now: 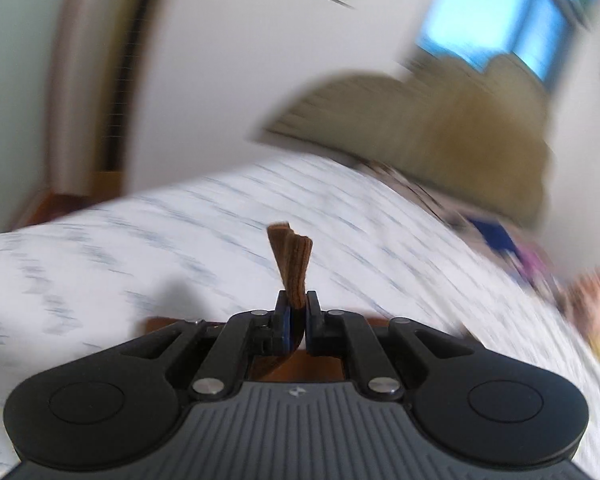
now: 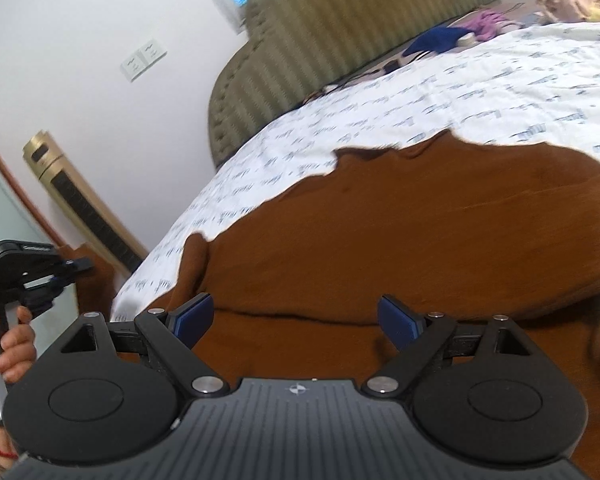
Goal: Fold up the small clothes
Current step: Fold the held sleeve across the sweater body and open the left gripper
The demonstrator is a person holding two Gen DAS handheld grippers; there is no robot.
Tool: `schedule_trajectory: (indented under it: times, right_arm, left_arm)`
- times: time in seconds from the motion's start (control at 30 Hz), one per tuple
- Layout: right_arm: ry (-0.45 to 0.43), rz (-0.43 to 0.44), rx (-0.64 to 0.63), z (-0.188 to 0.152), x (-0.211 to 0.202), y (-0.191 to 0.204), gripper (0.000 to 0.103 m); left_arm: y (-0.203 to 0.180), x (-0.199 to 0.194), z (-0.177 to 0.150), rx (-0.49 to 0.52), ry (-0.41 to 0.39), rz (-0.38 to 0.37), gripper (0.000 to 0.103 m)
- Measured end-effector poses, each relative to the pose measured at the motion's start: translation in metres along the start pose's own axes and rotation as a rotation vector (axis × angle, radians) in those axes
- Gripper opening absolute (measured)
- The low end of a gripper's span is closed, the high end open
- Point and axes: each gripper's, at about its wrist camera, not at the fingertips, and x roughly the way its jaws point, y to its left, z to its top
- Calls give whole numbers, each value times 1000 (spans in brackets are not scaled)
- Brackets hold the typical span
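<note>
Left gripper point(image 1: 297, 322): jaws closed on a narrow fold of the brown garment point(image 1: 290, 264), which stands up as a ribbed strip between the pads and continues below them; this view is blurred by motion. Ahead of the jaws lies the bed point(image 1: 180, 248), covered in a white sheet with blue-grey print, and beyond it to the right the olive padded headboard point(image 1: 420, 120). Right gripper point(image 2: 296, 322): jaws spread wide, blue pads point(image 2: 192, 318) hovering just above the brown garment point(image 2: 400, 240), gripping nothing. The garment lies spread on the bed point(image 2: 380, 104) directly under and ahead of these jaws, its ragged far edge against the printed sheet. Farther ahead are the headboard point(image 2: 340, 40) and a heap of blue and purple clothes point(image 2: 452, 38); far left of the jaws, a hand point(image 2: 14, 346) holds the left gripper point(image 2: 70, 270), beside a gold tower fan point(image 2: 84, 208).
</note>
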Motion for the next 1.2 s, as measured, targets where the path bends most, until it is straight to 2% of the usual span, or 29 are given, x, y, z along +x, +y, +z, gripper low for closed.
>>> schedule_trajectory:
  times: [0.17,0.27,0.4,0.47,0.53,0.57,0.6,0.67,0.77,0.9,0.97,1.07,1.2]
  right_arm:
    - [-51,-43,60,9,-13,-24,88]
    - [-79,-69,98,12,-20,-39,88]
    - [-98,-94,125,15,-23,-52,88]
    - [-98,-99,134,16,-22,-56,88]
    - [-94,-96,138,17,-21,-60,88]
    - [-91,-94,138,17,-19,-60,88]
    - [-87,-88,140,18,-17,-61,88]
    - [-77,-67,151,18,-16,-62,88]
    - [-59,-26,161,18,-12,-59,88]
    - [-10,27,159,19,-2,-53,88]
    - [18,76,182,20,7,-52,87]
    - [57,139,239,21,22,-53,84]
    - [110,145,243,24,46,-48,81]
  left_arm:
    - [-74,16,-44,200,99,-155,7]
    - [-102,28,-77,300,172,-199,7]
    - [-115,44,-116,393,327,-239,8]
    - [-116,52,-129,426,381,-246,11]
    - [-115,47,-132,473,363,-261,17]
    - [-115,43,-131,487,362,-278,30]
    - [-114,39,-130,488,370,-304,57]
    - [-109,29,-127,472,357,-337,89]
    - [-101,11,-121,497,288,-329,89]
    - [-83,-6,-113,482,214,-251,89]
    - [-70,-13,-109,464,202,-203,89]
    - [-58,-14,-103,435,200,-173,89]
    - [-47,-18,-102,443,200,-145,89]
